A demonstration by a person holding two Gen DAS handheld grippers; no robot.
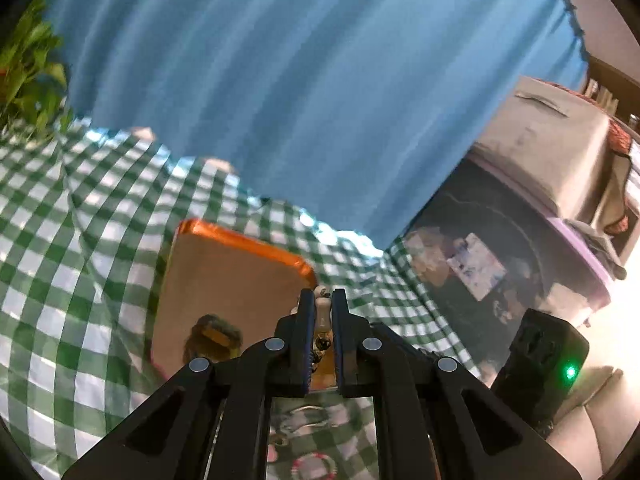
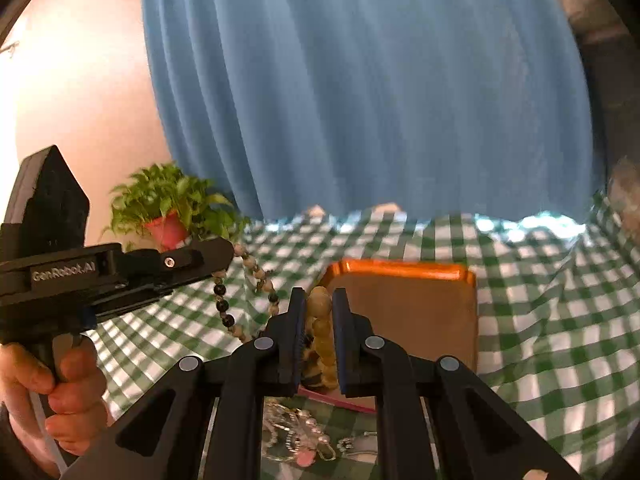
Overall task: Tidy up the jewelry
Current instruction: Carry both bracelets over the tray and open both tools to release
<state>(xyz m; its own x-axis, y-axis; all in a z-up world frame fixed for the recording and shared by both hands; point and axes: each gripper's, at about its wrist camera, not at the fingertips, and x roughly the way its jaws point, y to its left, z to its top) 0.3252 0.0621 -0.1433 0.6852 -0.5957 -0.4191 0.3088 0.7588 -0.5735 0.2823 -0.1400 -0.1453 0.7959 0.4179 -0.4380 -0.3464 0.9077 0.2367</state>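
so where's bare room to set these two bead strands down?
The flat bed of the orange rectangular tray looks bare, save a dark item near its left-hand corner in the left wrist view. Green-checked tablecloth right of the tray is open too. Crowded: the loose jewelry pile beneath the right gripper.

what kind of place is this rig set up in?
Probably a home room, staged: a table under a green-and-white checked cloth, a pleated blue curtain behind, a small leafy plant in a red pot.

Both wrist views low over table, facing blue curtain [image 1: 320, 80]; share orange tray [image 2: 400, 270].
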